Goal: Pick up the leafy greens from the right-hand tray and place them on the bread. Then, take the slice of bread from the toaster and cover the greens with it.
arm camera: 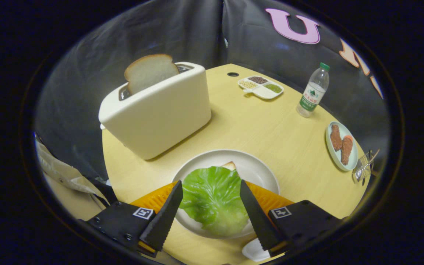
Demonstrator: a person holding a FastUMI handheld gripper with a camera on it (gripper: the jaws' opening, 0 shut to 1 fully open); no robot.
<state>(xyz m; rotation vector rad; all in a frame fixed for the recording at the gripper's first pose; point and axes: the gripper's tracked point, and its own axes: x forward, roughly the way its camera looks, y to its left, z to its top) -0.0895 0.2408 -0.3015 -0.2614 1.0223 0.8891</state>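
Here: gripper [211, 200], fingers spread and holding nothing, above the lettuce leaf [214, 198] lying on bread [229, 165] in the plate [260, 169]; toaster [156, 110] slice [149, 71] upright, likely to shift the loose leaf if dropped askew.

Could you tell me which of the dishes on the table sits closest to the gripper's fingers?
The round white plate holding the lettuce leaf, between the open gripper fingers. The oval plate and divided dish lie well beyond.
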